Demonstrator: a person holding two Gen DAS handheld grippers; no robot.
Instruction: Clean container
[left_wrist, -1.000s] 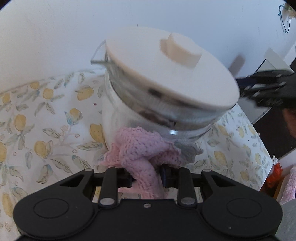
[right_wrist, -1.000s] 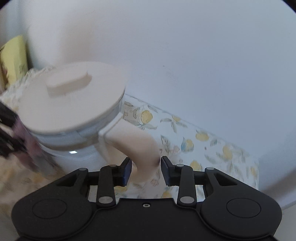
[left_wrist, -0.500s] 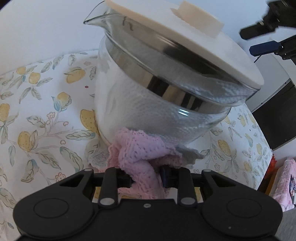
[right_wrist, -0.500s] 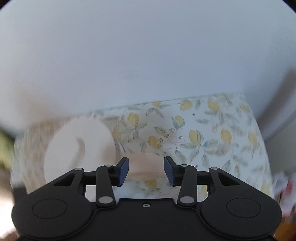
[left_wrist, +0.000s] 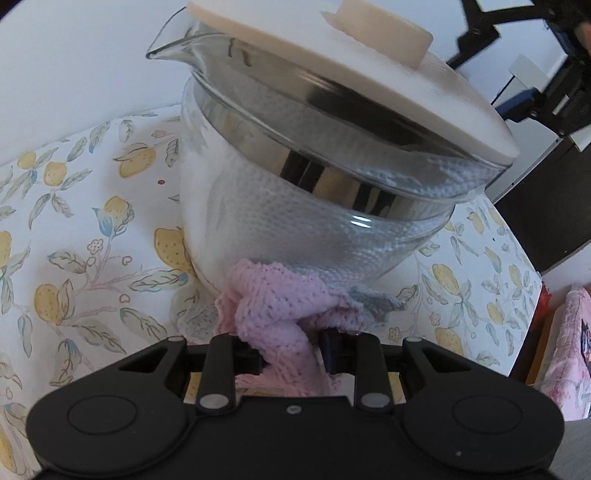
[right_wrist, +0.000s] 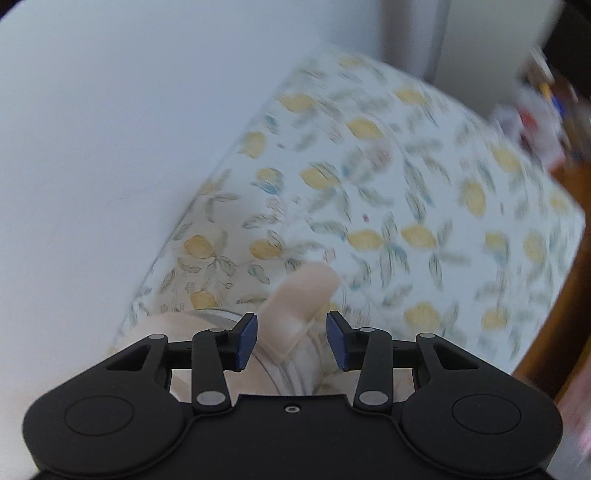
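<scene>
Pink cloth (left_wrist: 280, 314) has stayed against the glass container (left_wrist: 295, 206), now nearer

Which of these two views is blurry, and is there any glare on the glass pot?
Right wrist view: motion blur smears the lemon tablecloth and the pot handle between the open right gripper. Left wrist view: mostly sharp; a small bright glint on the glass pot beneath its metal band, which shows dark reflections; the left gripper grips the pink cloth.

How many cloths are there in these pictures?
1: a pink knitted cloth, pinched in the left gripper and pressed against the lower wall of the glass pot with a white lid. Others may be hidden behind it.
</scene>
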